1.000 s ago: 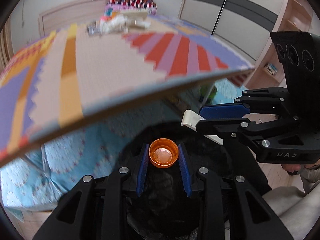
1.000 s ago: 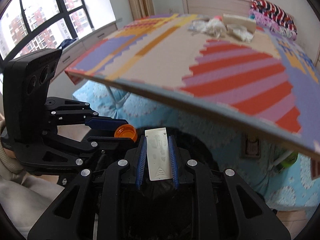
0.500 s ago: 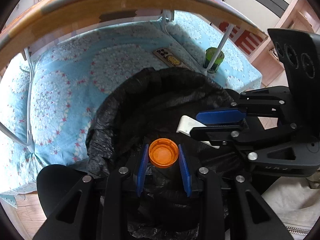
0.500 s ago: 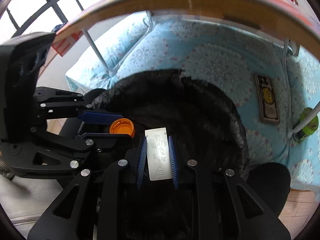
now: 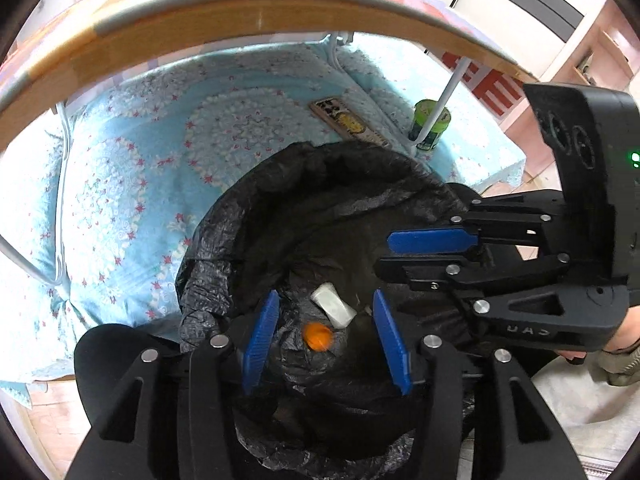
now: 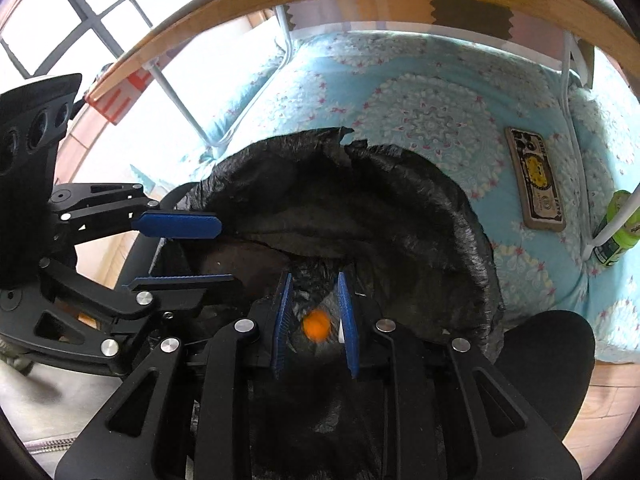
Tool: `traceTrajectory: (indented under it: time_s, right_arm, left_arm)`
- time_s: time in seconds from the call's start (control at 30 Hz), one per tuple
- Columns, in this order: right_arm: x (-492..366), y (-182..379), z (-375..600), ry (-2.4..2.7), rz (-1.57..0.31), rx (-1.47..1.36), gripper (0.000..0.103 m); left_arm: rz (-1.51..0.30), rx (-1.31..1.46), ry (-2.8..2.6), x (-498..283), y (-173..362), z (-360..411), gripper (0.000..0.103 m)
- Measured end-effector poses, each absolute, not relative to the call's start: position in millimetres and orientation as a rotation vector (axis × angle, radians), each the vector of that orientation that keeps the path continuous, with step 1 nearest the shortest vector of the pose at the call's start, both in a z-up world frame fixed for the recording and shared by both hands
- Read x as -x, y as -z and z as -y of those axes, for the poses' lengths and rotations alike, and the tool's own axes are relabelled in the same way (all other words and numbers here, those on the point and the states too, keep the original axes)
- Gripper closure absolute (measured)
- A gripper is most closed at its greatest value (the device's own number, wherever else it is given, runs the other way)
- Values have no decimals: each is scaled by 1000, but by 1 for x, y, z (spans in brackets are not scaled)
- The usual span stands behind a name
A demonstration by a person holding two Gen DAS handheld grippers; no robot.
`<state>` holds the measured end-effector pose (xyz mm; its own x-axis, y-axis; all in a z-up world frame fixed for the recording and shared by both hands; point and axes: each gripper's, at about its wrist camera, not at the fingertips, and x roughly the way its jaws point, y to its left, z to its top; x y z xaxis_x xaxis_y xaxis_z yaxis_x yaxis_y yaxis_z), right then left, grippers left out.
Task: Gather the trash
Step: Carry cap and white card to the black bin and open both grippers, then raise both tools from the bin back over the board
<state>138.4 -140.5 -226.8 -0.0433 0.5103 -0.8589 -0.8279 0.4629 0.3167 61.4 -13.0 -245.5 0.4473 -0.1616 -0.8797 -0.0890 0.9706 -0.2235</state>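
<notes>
A bin lined with a black bag (image 5: 320, 184) (image 6: 360, 184) stands below both grippers. My left gripper (image 5: 325, 300) hangs over its mouth; its jaws are opening with nothing pressed between the pads. Deep in the bag a blurred orange cap (image 5: 317, 335) (image 6: 316, 326) drops, next to a white wrapper (image 5: 333, 308). My right gripper (image 6: 314, 280) holds a narrow gap with nothing across it; only a white sliver shows by one pad. In each view the other gripper comes in from the side: right gripper (image 5: 384, 256), left gripper (image 6: 222, 252).
A wooden table edge (image 5: 256, 28) arches overhead on white metal legs (image 5: 436, 116). Beyond the bin lies a blue floral quilt (image 5: 140, 180) with a flat printed card (image 5: 348, 122) and a green can (image 5: 430, 124). A black rounded lid (image 6: 548, 364) sits beside the bin.
Both grippers sank from table-top height to the bin's mouth. The left jaws widened and the orange cap fell out. The white wrapper left the right gripper's fingers and dropped into the bag.
</notes>
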Motion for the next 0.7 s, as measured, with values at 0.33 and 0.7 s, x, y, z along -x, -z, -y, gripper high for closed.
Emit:
traceTrajectory:
  time_s: [0.33, 0.7]
  right_arm:
    - [-146, 196, 150, -1114, -1110, 297, 78]
    - [-148, 158, 158, -1115, -1003, 286, 70]
  left_arm:
    - [-1039, 239, 35, -54, 217, 13, 55]
    - [-934, 196, 32, -48, 171, 12, 55]
